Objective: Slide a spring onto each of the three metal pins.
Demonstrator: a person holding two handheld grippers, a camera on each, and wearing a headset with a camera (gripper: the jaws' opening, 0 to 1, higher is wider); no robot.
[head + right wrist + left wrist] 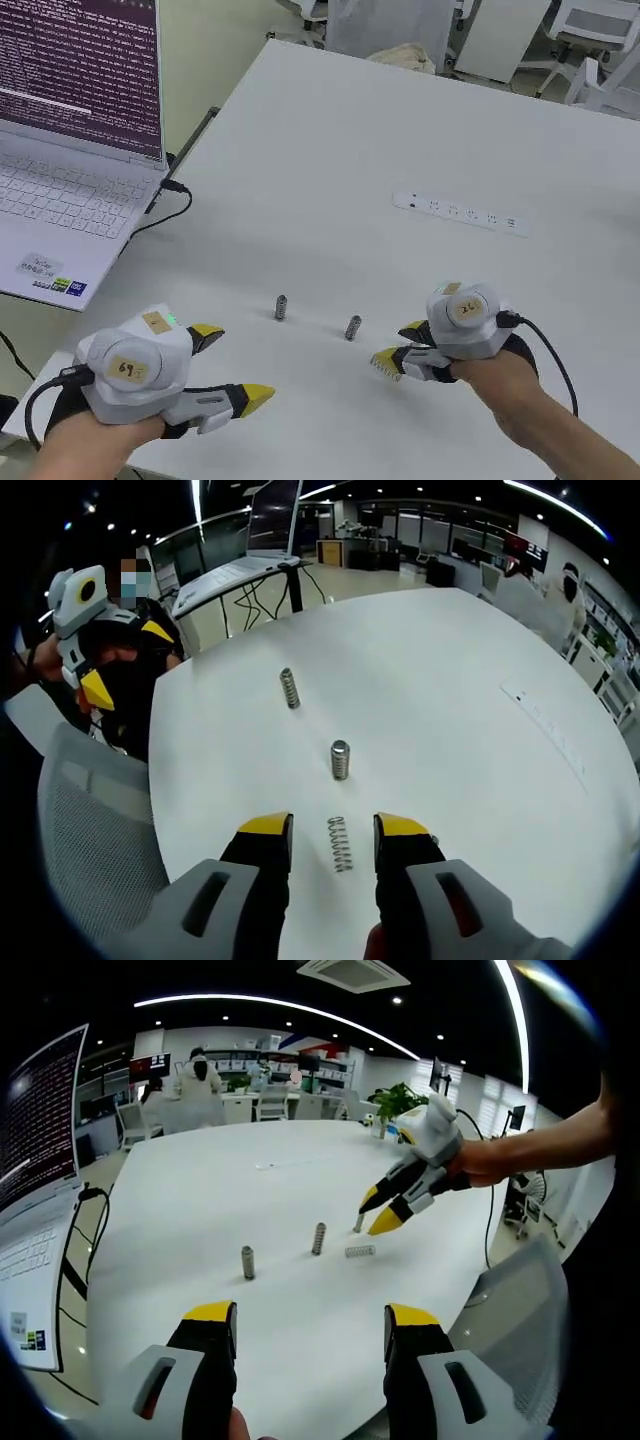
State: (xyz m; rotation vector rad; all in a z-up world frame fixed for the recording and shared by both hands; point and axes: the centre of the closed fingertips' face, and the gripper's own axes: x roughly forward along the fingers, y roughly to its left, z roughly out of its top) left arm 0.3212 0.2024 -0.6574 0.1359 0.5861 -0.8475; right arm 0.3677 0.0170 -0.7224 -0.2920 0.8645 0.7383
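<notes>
- White tabletop [400,120]: the work surface, matte and bare around the parts.
- Loose spring [340,843]: a short coil of bright steel wire, lying flat on its side in the right gripper view, its axis running along the line of the jaws.
- Right gripper [334,825]: I read its yellow-tipped jaws as parted, with the loose spring on the table in the gap between them; neither tip appears to press it (the fisheye makes contact hard to judge).
- Near pin [340,760]: upright just ahead of the right gripper, with a rounded grey metal head and coils wrapped round its shaft.
- Far pin [290,688]: upright farther along the same line, wound with coils from top to base; whether a head shows above them I cannot tell.
- Left gripper [310,1312]: jaws spread wide and holding nothing, well apart from both pins, at the table's near edge.
- Laptop [70,150]: open at the left edge, screen lit with text.
- Power strip [460,213]: a flat white bar beyond the pins.
</notes>
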